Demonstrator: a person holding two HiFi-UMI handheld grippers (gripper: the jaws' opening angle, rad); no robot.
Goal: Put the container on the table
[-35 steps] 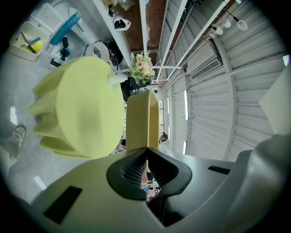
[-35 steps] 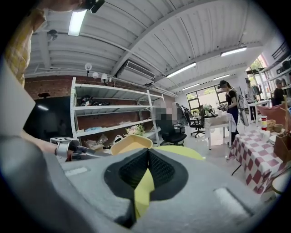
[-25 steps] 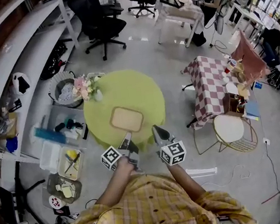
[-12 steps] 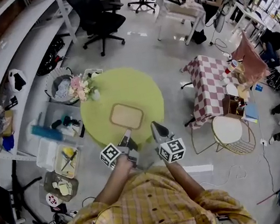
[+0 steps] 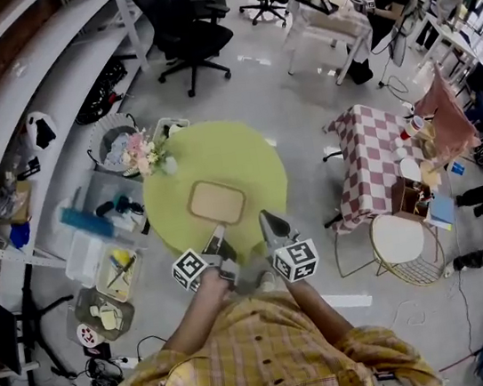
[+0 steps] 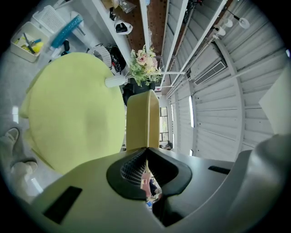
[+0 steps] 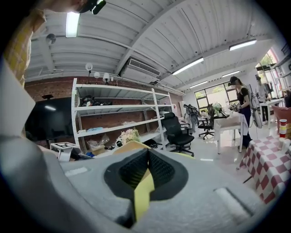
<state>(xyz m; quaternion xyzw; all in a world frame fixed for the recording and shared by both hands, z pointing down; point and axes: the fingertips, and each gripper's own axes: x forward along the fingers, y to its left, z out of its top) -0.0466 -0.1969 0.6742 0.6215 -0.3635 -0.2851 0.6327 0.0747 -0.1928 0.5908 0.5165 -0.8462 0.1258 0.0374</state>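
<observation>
The container (image 5: 217, 204), judged light and thin-walled, is pinched at its nearest rim by the tightly closed left claw (image 5: 218, 235) and right claw (image 5: 265, 221).

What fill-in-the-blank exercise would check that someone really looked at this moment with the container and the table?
1. The left gripper is ___ on the near edge of the tan container.
2. Below the container is a yellow-green table, ___ in shape.
3. The white vase at the table's rim holds ___.
Missing words: shut; round; flowers.
</observation>
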